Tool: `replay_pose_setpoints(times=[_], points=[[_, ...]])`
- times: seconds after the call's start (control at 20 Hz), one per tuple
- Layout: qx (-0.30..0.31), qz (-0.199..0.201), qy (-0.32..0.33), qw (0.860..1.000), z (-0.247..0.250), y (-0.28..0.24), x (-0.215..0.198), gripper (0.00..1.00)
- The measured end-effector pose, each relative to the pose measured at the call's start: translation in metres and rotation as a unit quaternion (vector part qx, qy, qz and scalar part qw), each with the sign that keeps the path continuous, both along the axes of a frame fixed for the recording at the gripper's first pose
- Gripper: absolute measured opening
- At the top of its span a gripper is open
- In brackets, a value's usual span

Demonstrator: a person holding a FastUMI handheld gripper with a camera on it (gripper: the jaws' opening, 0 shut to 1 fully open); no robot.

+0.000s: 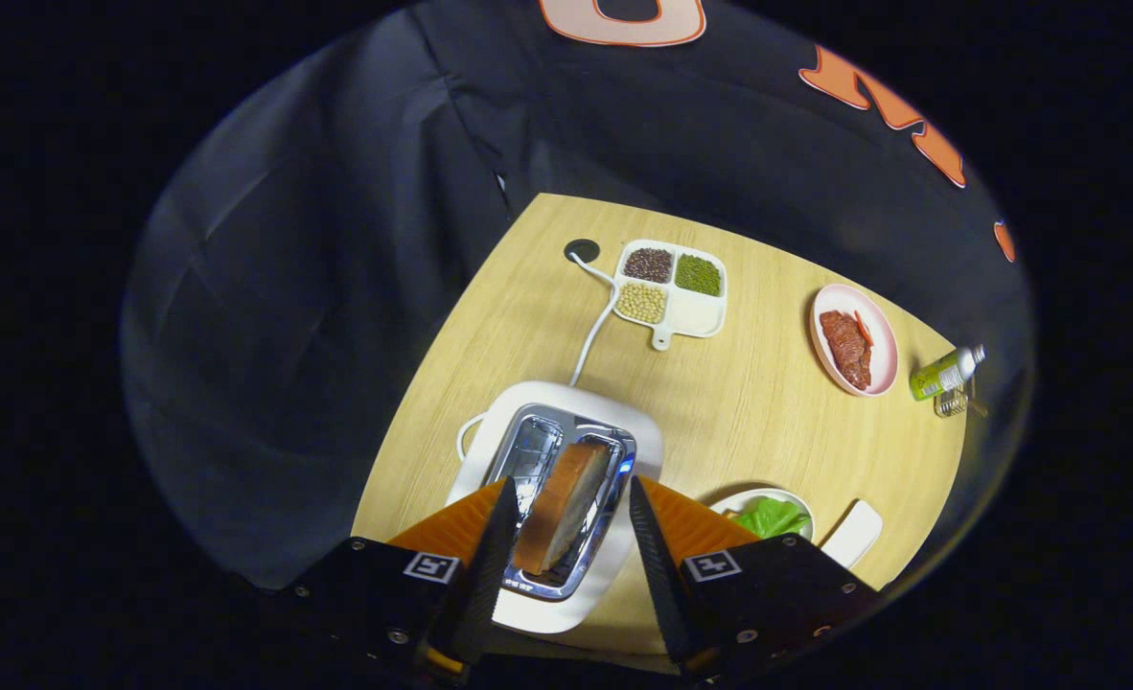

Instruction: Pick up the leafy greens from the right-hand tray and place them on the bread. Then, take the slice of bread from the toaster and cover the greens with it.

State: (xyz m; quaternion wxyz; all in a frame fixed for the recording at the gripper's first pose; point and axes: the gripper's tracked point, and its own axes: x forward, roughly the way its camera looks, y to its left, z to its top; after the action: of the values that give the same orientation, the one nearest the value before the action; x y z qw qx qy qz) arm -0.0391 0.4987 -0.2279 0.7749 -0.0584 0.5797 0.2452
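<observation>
A browned slice of bread (566,503) stands upright in the slot of a white toaster (538,398) with a shiny metal top. My gripper (571,487) hovers right over the toaster, open, with one finger on each side of the slice. A narrow gap shows on both sides, so neither finger presses on it. The leafy greens (773,517) lie in a white round dish (753,498) just right of my right finger, partly hidden by it. I cannot tell whether bread lies under the greens.
A white cable (593,335) runs from the toaster to a hole (581,250) in the wooden table (758,412). Beyond stand a four-compartment tray of beans (674,287), a pink plate of meat (854,337) and a green bottle (945,372). A small white dish (854,533) sits beside the greens.
</observation>
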Motion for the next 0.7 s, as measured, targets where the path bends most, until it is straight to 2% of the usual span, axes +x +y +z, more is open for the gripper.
replay_pose_setpoints(times=[0.2,0.25,0.35,0.55,0.7], points=[[0.002,-0.03,0.03,0.999,-0.01,0.0,-0.005,0.39],[0.0,-0.031,0.035,0.999,-0.01,-0.001,-0.006,0.27],[0.005,-0.027,0.031,0.999,-0.007,0.0,-0.004,0.16],[0.02,-0.02,0.032,0.999,-0.001,-0.003,-0.006,0.08],[0.053,-0.015,0.022,0.998,0.014,-0.005,-0.003,0.05]])
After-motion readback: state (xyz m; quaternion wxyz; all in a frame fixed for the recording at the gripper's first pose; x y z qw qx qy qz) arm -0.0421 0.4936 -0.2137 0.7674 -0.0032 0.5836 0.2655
